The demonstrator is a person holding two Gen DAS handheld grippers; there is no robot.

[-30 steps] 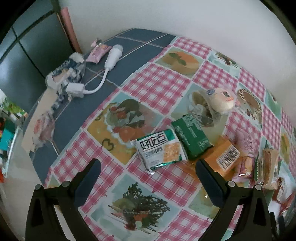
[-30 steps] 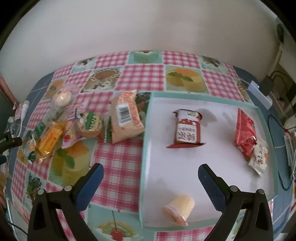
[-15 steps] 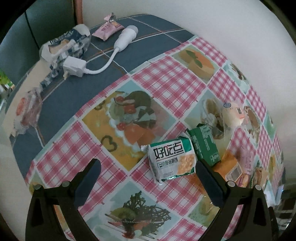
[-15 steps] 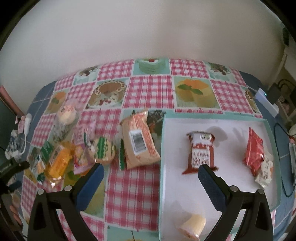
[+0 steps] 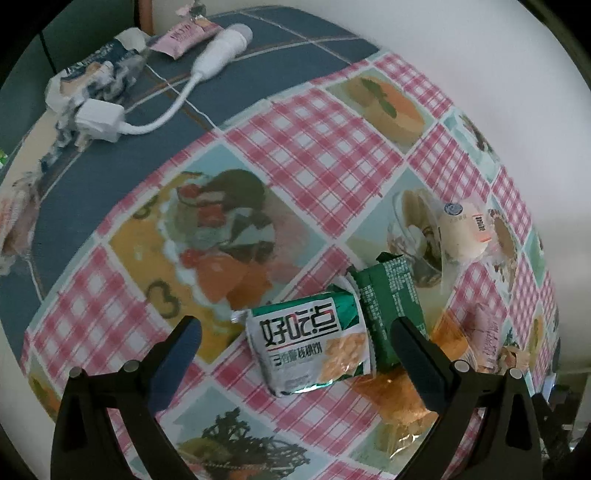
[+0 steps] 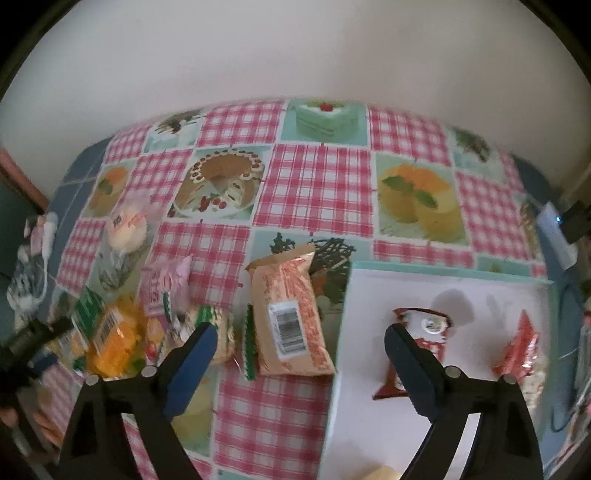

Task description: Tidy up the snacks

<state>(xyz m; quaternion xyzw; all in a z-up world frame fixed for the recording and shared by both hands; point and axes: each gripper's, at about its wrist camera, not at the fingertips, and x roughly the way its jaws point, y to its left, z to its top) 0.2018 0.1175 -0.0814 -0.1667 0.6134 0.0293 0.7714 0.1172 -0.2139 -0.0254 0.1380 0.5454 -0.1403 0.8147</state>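
Note:
My left gripper (image 5: 295, 354) is open, low over a white-and-green cracker packet (image 5: 314, 347) lying between its fingers. A dark green packet (image 5: 391, 306) and an orange packet (image 5: 450, 339) lie to its right, a round bun in clear wrap (image 5: 461, 236) beyond. My right gripper (image 6: 299, 354) is open above an orange-tan snack bag (image 6: 291, 317) beside the white tray (image 6: 369, 424). The tray holds a red-and-white packet (image 6: 424, 332) and a red packet (image 6: 521, 347). A pile of snacks (image 6: 122, 332) lies at left.
A white charger with cable (image 5: 99, 118), a pink packet (image 5: 184, 35) and a blue-white wrapper (image 5: 96, 74) lie on the blue cloth at the far left. A white power strip (image 6: 554, 229) sits right of the tray. The wall is close behind the table.
My left gripper has come down closer to the cracker packet. My right gripper has moved left and forward, from over the tray to over the orange-tan bag.

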